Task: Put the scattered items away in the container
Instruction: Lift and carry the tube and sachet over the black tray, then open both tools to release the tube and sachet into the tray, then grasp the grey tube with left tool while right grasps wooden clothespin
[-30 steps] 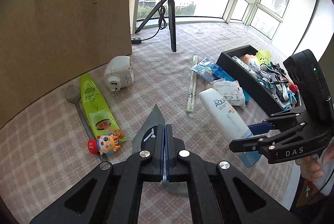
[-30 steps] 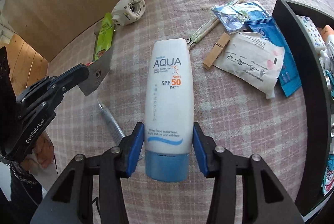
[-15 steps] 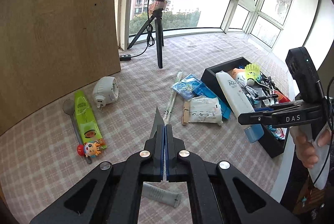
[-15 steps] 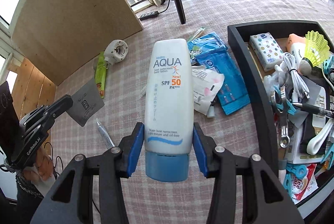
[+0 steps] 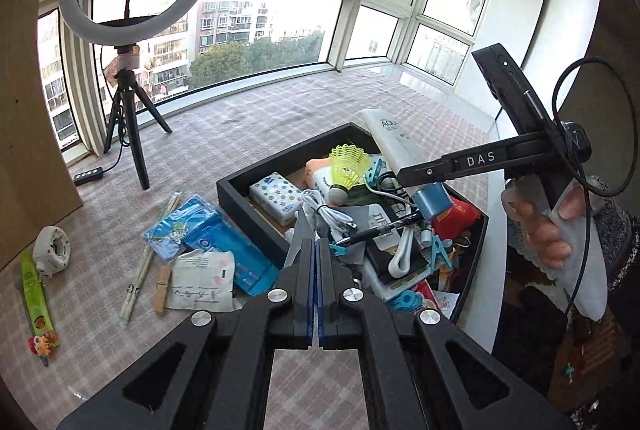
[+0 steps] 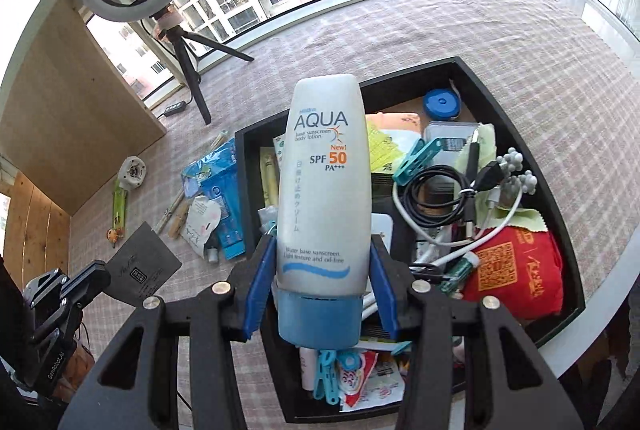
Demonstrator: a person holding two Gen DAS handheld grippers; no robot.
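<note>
A black tray crammed with cables, clips and packets stands at the right of the checked cloth. My right gripper is shut on a white AQUA sunscreen tube just above its blue cap, and the tube hangs over the tray's contents. The left wrist view shows the same tube above the tray, held by the right gripper. My left gripper is shut on a thin grey card, seen edge-on over the tray's near left rim. In the right wrist view that card hovers left of the tray.
Blue packets, a white sachet, a clothespin, chopsticks, a green tube and a white plug lie on the cloth left of the tray. A ring light on a tripod stands behind. A wooden board closes the left.
Both grippers have travelled right and upward from the scattered items to the tray. The sunscreen tube now hangs over the tray and the card has reached its near rim.
</note>
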